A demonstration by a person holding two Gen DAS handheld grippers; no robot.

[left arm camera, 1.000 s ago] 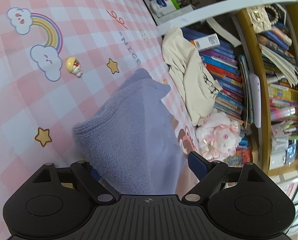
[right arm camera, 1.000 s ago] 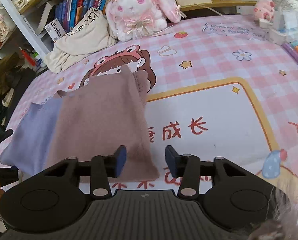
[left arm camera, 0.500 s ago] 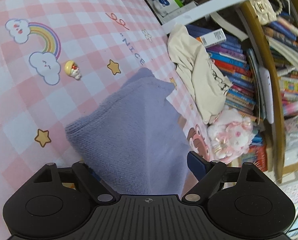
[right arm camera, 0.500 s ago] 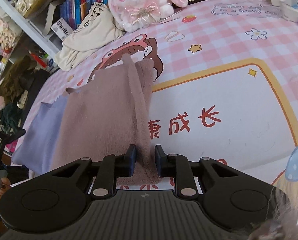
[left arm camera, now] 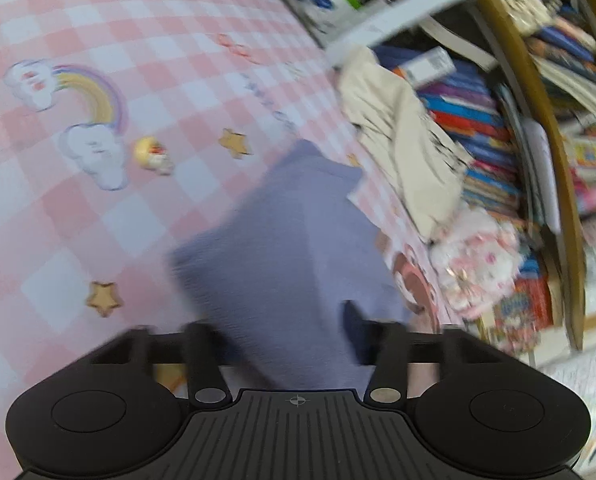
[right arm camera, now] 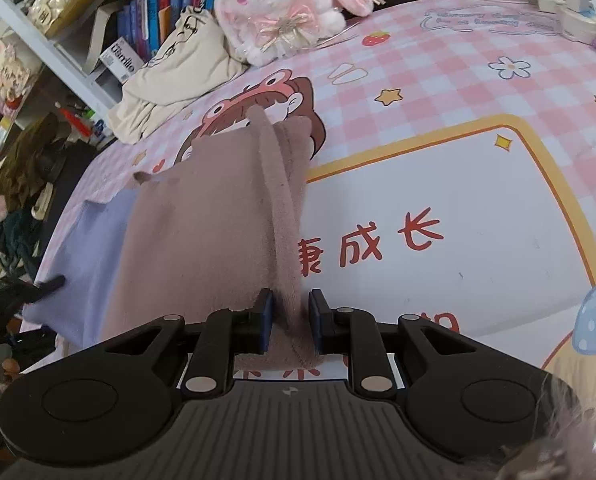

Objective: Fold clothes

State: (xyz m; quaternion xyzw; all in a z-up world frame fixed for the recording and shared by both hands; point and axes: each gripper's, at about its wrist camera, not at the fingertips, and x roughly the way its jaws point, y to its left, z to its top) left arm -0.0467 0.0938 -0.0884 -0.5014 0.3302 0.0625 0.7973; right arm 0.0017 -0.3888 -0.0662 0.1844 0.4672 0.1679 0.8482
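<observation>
A soft two-tone cloth lies on the pink checked mat (right arm camera: 438, 64), one part mauve (right arm camera: 218, 232) and the other lavender (right arm camera: 94, 248). My right gripper (right arm camera: 290, 320) is shut on the mauve edge near the front, and a raised ridge of fabric runs away from its pads. In the blurred left wrist view the lavender cloth (left arm camera: 282, 248) bunches up between the fingers of my left gripper (left arm camera: 282, 340). Its jaws are closing around the cloth and still stand apart. The fabric hides its left pad.
A cream garment (right arm camera: 178, 76) and a white-and-pink plush bunny (right arm camera: 282, 4) lie at the mat's far edge against shelves of books (left arm camera: 478, 120). Small white boxes and a pink toy (right arm camera: 570, 8) sit at the far right. Dark clutter (right arm camera: 22, 168) lies beyond the left edge.
The right jaws closed on the mauve edge and pulled it up into a ridge. The left jaws narrowed around the lavender cloth, and that view turned blurry.
</observation>
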